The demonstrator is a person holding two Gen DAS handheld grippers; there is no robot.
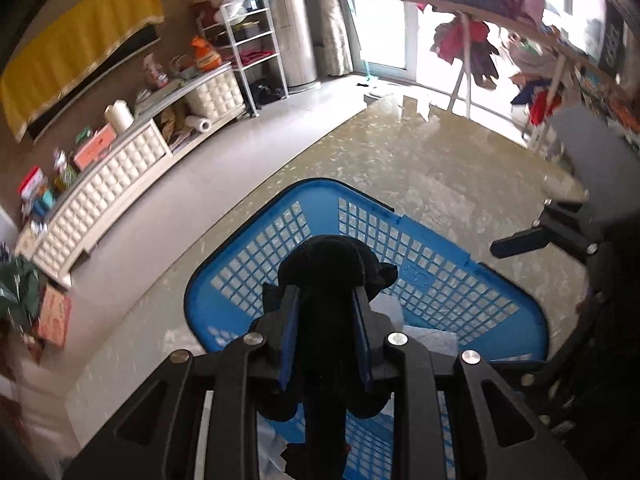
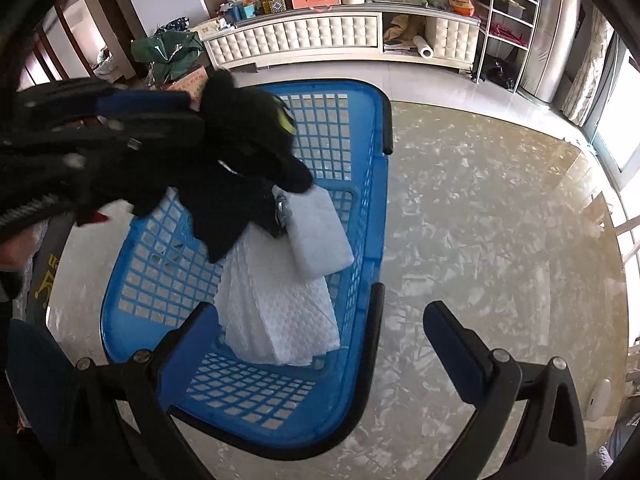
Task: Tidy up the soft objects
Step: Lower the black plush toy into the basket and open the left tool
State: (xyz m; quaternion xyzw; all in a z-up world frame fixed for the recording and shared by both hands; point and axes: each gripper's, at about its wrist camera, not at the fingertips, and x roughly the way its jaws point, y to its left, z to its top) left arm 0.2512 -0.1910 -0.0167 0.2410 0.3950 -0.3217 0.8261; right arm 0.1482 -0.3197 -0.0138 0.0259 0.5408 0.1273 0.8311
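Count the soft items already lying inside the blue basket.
2: a white sponge block and a white quilted cloth beneath it. The black plush toy hangs above, and may hide more.

A long cream tufted-front sideboard point(image 2: 332, 38) is set against the brown wall point(image 1: 176, 28), cluttered on top. A white wire shelf rack point(image 1: 256, 44) is placed beside it. Daylight is admitted through tall glazed doors point(image 1: 380, 16) onto the pale tiled floor point(image 1: 168, 208).

Blue mesh basket point(image 2: 362, 184): one, under the left jaws. Black plush toy point(image 2: 248, 148): one, between the left jaws. White foam block point(image 2: 320, 236): one. White textured cloth point(image 2: 280, 320): one folded stack, just left of the right jaws.
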